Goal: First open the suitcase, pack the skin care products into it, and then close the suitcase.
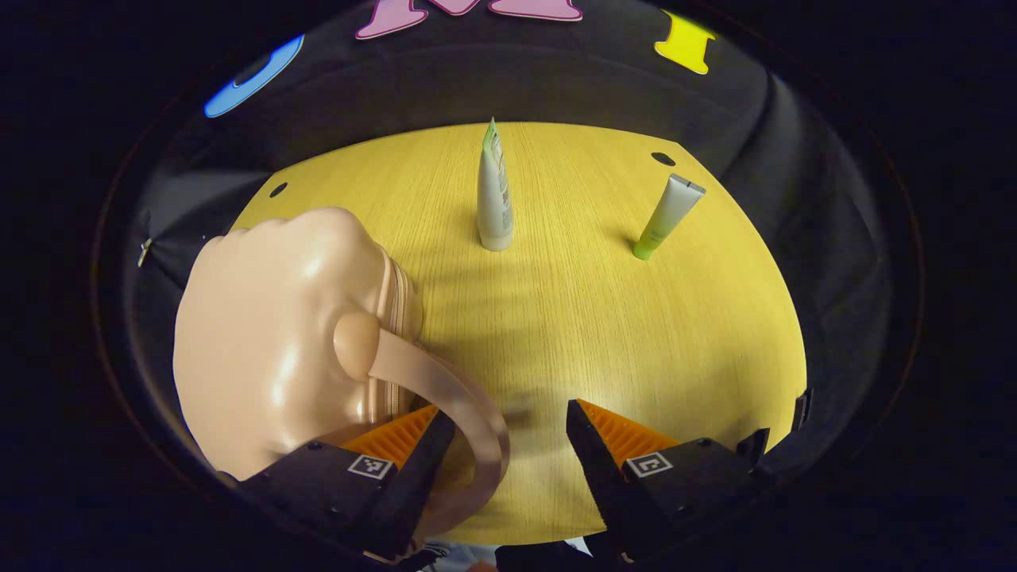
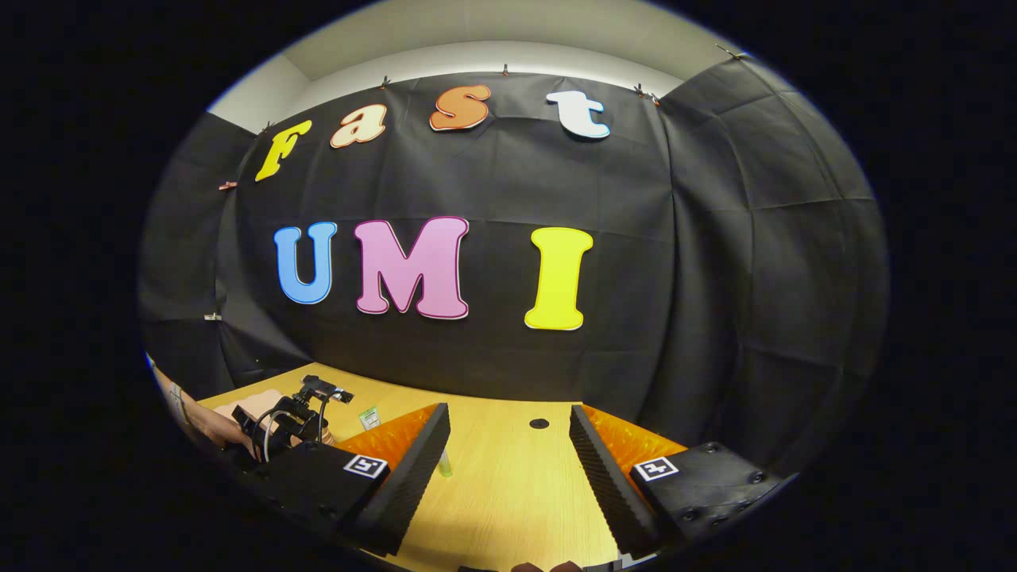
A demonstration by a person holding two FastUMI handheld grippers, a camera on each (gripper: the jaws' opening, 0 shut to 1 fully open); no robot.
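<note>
1. In the left gripper view, the left tool [image 1: 502, 433] hangs low over the yellow wood-grain tabletop [image 1: 604, 318] with its fingers apart and nothing clamped between them.
2. The glossy peach-pink hard-shell suitcase [image 1: 270, 334] lies closed on the tabletop's left side. Its curved strap handle [image 1: 445, 389] runs across in front of the left finger, and its zip line [image 1: 395, 318] faces the middle of the tabletop.
3. The step in hand appears to be opening the suitcase, so the tool should seek the zip pull or the seam edge, not the handle, which would probably only lift or drag the shell.
4. Two skin care products wait well apart from the suitcase: a white upright tube with a green crimped top [image 1: 494, 191] and a pale green tube leaning on its cap [image 1: 667, 216].
5. In the right gripper view, the right tool [image 2: 508, 469] is raised with fingers apart, free to steady the shell.
</note>
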